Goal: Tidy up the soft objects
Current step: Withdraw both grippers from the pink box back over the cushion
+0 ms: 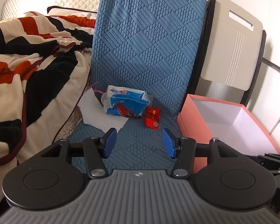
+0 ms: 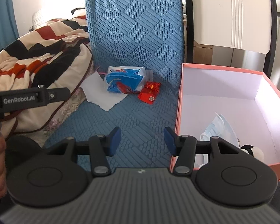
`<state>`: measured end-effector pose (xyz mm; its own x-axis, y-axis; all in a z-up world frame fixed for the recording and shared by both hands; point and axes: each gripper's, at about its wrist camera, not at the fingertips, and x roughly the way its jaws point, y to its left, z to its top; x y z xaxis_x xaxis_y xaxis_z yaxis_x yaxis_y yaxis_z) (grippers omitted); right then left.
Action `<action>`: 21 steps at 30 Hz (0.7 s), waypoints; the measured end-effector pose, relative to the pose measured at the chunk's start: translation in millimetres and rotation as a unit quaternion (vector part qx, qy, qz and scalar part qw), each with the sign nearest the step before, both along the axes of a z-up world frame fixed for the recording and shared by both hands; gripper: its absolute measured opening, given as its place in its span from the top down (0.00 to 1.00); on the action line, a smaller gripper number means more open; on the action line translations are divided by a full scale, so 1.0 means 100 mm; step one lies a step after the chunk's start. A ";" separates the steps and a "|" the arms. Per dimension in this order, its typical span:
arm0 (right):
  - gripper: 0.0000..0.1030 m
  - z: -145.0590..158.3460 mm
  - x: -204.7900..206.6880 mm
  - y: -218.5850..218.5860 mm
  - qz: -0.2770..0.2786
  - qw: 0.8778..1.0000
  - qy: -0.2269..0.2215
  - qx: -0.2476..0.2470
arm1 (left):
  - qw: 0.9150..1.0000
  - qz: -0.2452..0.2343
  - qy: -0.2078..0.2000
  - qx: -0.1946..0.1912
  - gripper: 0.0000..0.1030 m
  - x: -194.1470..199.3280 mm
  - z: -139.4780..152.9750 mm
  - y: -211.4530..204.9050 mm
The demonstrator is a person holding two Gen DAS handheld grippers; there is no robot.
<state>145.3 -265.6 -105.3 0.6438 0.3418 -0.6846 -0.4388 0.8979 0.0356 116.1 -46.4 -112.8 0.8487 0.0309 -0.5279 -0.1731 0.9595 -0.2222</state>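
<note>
From the left wrist: I am holding my left tongs (image 1: 139,142) moderately open and empty over the blue textured cushion (image 1: 140,145). The tissue pack (image 1: 125,103) is lying ahead of them and a little left, toward the cushion's back edge where the upright part rises, its long axis running across my line of reach. A loose white tissue (image 1: 100,115) is touching its left side, a red packet (image 1: 152,117) sitting just beside its right end. The pink box (image 1: 233,123) is standing off the cushion's right edge, and from here its visible interior is looking bare.

From the right wrist: I am keeping my right tongs (image 2: 141,141) half open too, gripping nothing, hanging near the cushion's right edge against the box wall. This view is showing what the other is missing: a face mask (image 2: 222,128) and a small black-and-white plush (image 2: 253,152) already lying inside the box. Both tongs look about equally near the pack.
</note>
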 end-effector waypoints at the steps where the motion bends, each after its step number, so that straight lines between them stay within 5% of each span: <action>1: 0.48 -0.01 0.01 0.00 -0.001 1.000 0.002 0.000 | 1.000 0.001 0.001 0.005 0.42 0.00 -0.02 0.00; 21: 0.48 -0.26 0.33 0.34 -0.026 1.000 0.008 -0.008 | 1.000 -0.021 0.012 0.010 0.42 0.57 -0.41 0.10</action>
<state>178.2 -231.4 -131.1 0.6494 0.2973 -0.7000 -0.3916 0.9197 0.0274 172.8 -36.8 -153.4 0.8365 0.0060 -0.5479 -0.1371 0.9704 -0.1987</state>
